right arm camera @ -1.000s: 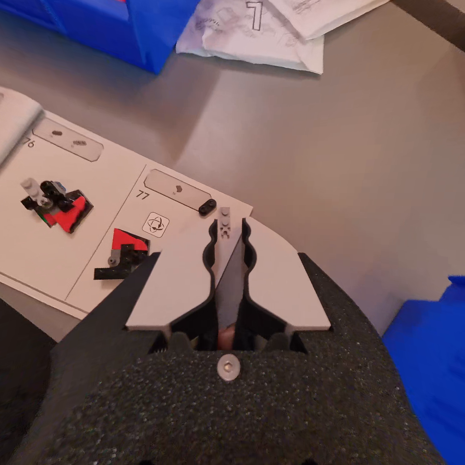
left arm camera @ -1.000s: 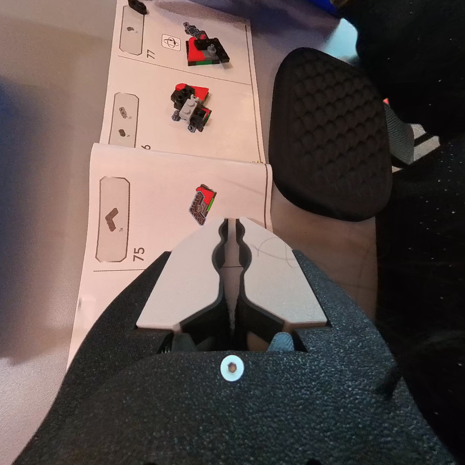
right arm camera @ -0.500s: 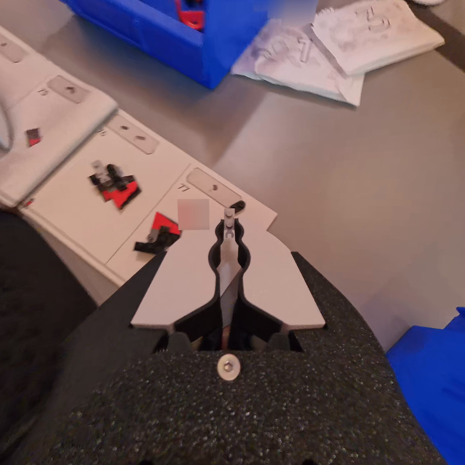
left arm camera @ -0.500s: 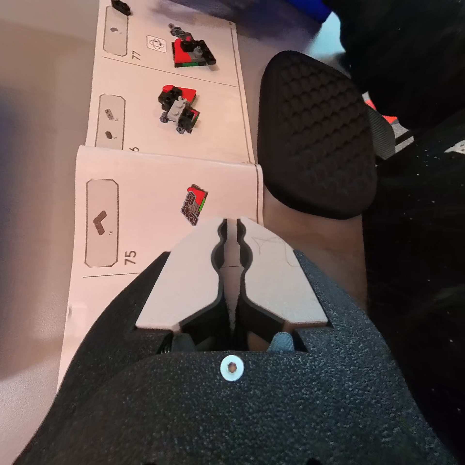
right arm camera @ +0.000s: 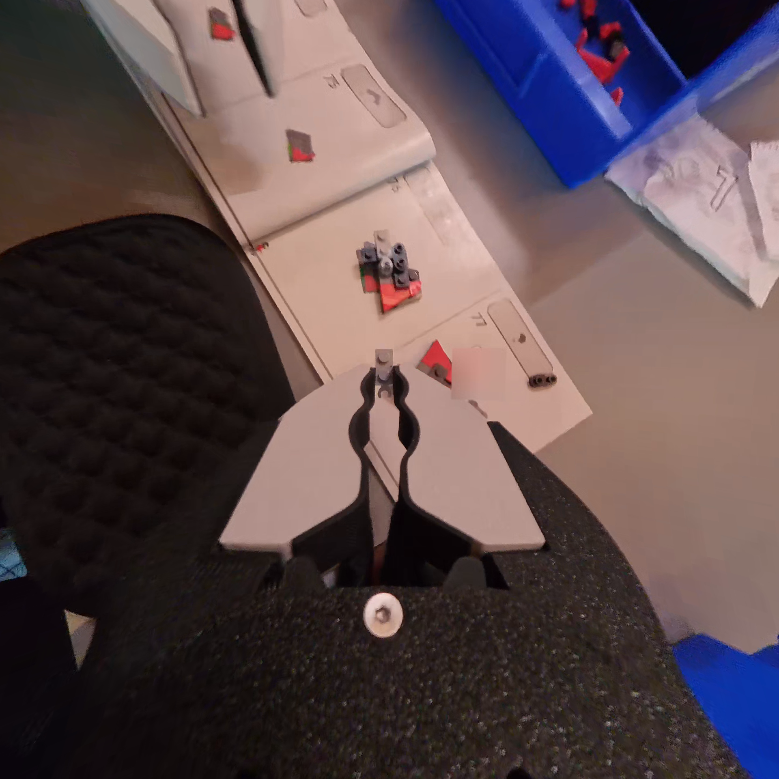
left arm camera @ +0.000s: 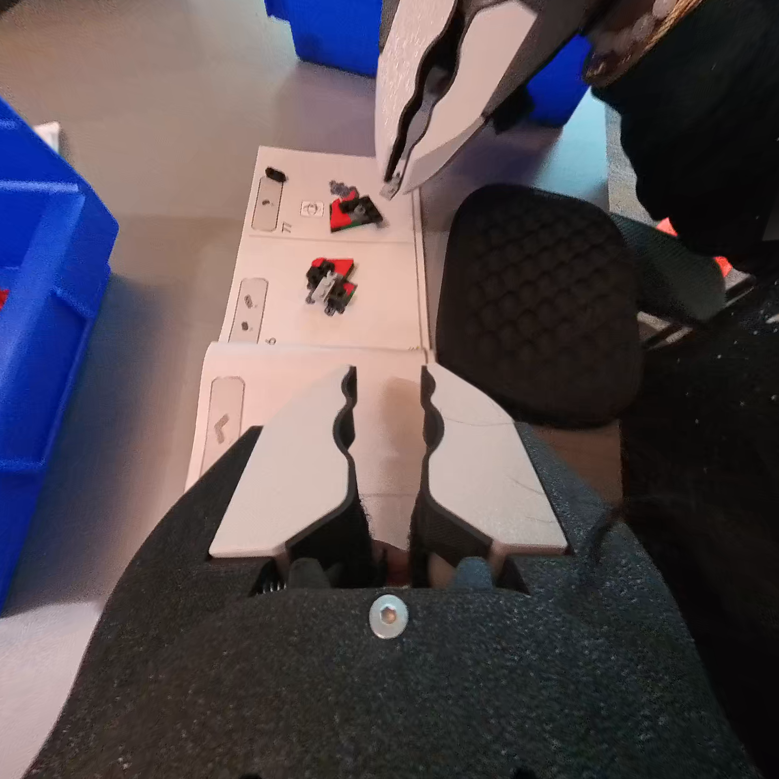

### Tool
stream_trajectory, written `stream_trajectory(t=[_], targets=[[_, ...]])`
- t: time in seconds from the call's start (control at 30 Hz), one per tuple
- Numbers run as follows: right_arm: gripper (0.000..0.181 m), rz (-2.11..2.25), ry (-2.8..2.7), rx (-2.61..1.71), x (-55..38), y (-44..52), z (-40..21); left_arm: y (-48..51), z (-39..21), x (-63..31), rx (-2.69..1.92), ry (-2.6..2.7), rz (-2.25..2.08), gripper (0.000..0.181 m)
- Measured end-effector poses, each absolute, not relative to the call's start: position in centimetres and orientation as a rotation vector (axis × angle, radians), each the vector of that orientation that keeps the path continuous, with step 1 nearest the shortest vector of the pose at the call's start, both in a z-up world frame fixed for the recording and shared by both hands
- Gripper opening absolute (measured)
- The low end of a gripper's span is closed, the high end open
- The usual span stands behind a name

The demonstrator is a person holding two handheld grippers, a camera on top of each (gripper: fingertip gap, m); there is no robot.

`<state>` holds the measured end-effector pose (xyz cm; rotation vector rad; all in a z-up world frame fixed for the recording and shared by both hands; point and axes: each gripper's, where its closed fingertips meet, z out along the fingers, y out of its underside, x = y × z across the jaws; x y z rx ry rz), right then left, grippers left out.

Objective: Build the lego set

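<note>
My right gripper (right arm camera: 383, 373) is shut on a small light grey plate (right arm camera: 383, 358), which sticks out past the fingertips. It hangs just above the open instruction booklet (right arm camera: 337, 202), near the lower red-and-black picture. In the left wrist view the right gripper (left arm camera: 392, 187) comes in from the top with the grey plate (left arm camera: 388, 190). My left gripper (left arm camera: 387, 373) is open and empty over the near page of the booklet (left arm camera: 379, 303). A small black piece (left arm camera: 275, 173) lies on the booklet's far corner and also shows in the right wrist view (right arm camera: 541, 380).
A blue bin (left arm camera: 42, 295) stands left of the booklet, another (left arm camera: 337, 33) behind it. A blue bin with red pieces (right arm camera: 569, 84) and white paper bags (right arm camera: 695, 189) lie beyond. A black quilted chair pad (left arm camera: 535, 303) sits beside the table edge. There is about 12 cm between the tips of the two grippers. My right gripper is the nearer one to the small black piece (left arm camera: 275, 173): about 10 cm, against 20 cm. It is also in sight in the right wrist view (right arm camera: 544, 382).
My left gripper has opened and pulled back from the page. My right gripper has closed on the grey plate, lifted it off the page and turned over the booklet.
</note>
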<state>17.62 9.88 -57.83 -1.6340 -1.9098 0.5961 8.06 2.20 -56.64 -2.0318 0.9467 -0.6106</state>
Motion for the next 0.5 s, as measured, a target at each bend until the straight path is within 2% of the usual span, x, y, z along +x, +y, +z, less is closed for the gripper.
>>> stream_trajectory(t=[0.13, 0.33, 0.5], targets=[[0.008, 0.509, -1.672, -1.832, 19.4, 12.6, -58.0, 2.9, -56.2, 10.5, -1.980, 0.948, -0.568, 0.019], [0.008, 0.386, -1.552, -2.016, 21.4, 14.2, -60.5, 4.4, -60.0, 9.9, -2.138, 1.044, -0.286, 0.011], [0.008, 0.407, -1.542, -2.083, 21.6, 13.3, -61.4, 4.1, -60.4, 9.5, -2.169, 1.036, -0.379, 0.010]])
